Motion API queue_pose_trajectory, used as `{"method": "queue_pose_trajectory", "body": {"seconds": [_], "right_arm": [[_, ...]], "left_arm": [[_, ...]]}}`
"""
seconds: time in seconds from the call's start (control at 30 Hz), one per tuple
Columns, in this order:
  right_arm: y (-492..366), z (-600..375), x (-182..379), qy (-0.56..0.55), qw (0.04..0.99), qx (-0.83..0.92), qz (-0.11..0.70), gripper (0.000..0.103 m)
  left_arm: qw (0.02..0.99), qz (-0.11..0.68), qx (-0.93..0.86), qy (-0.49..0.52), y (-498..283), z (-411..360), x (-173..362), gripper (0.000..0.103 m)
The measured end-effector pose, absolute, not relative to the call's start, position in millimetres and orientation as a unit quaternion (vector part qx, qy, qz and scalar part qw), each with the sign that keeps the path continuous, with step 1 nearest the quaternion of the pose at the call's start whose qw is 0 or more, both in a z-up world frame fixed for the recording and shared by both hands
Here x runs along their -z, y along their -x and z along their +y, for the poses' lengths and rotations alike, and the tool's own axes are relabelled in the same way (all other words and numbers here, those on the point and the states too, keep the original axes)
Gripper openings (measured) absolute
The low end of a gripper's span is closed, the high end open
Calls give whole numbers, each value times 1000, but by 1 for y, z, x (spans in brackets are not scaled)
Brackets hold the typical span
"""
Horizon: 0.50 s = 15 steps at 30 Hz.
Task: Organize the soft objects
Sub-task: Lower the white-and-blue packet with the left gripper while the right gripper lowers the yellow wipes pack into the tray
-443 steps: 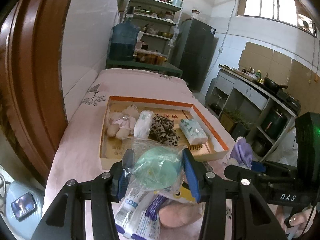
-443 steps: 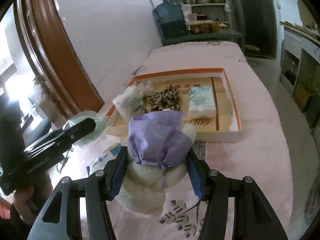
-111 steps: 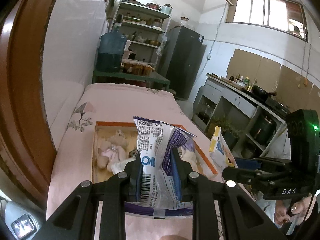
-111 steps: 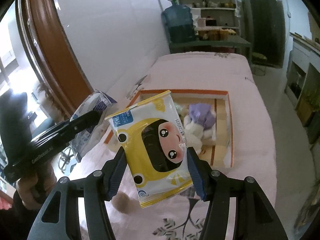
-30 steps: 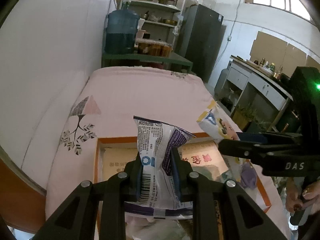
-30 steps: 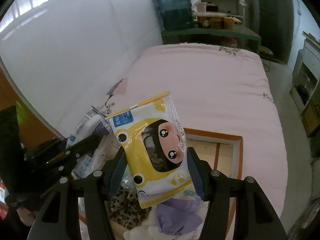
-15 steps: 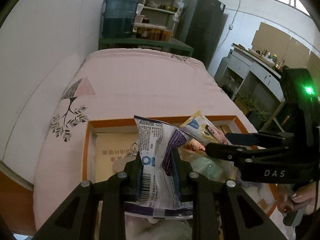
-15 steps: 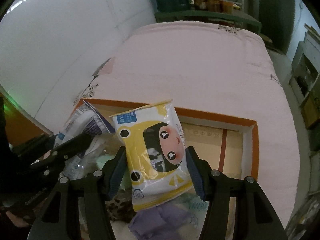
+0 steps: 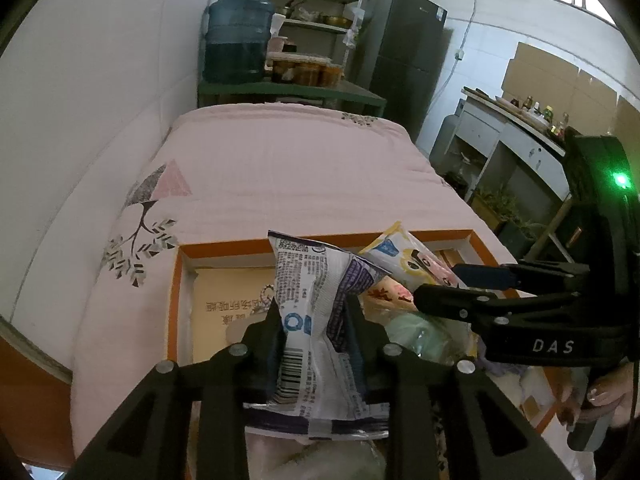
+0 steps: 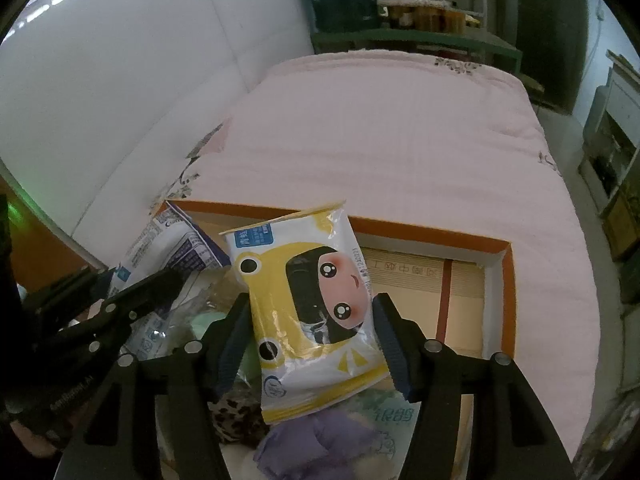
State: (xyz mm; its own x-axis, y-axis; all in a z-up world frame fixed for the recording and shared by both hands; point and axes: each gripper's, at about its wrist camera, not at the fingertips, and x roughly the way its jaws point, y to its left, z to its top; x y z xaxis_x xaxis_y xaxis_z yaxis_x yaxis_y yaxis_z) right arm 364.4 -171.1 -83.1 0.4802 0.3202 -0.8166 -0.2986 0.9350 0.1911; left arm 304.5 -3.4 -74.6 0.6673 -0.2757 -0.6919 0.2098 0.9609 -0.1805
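My left gripper (image 9: 314, 312) holds a blue, white and purple packet (image 9: 316, 320) upright over the left half of the orange-rimmed tray (image 9: 176, 280). Its jaws are opening, and the packet still fills the gap and touches both pads. My right gripper (image 10: 310, 308) has a yellow wipes packet (image 10: 308, 300) with a cartoon face between its fingers, just above the tray (image 10: 508, 280). Its jaws are opening slightly, with the pads still on the packet. In the tray lie a green thing in a clear bag (image 9: 412, 332), a purple plush (image 10: 320, 440), a leopard-print piece (image 10: 232, 416) and a tissue pack (image 10: 392, 412).
The tray rests on a pink bedspread (image 9: 280, 168) beside a white wall (image 9: 100, 100). Beyond the bed stand a blue water bottle (image 9: 238, 40), shelves (image 9: 308, 12) and a dark fridge (image 9: 404, 44). A counter (image 9: 512, 128) runs along the right. A hand (image 9: 604, 396) grips the right tool.
Both grippers have sunk toward the tray with their packets, and the yellow packet now sits close beside the blue one. The left fingers stand slightly wider apart.
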Motion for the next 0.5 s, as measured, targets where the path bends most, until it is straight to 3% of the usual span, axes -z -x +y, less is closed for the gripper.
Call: {"method": "queue_pose_trajectory", "body": {"seconds": [0.2, 0.5], "right_arm": [[-357, -176, 77, -22, 866, -186, 464, 67], [-345, -181, 64, -31, 874, -187, 447, 69]], "left_arm": [[917, 371, 137, 47, -298, -2, 67, 55], [926, 353, 128, 47, -288, 1, 55, 61]]}}
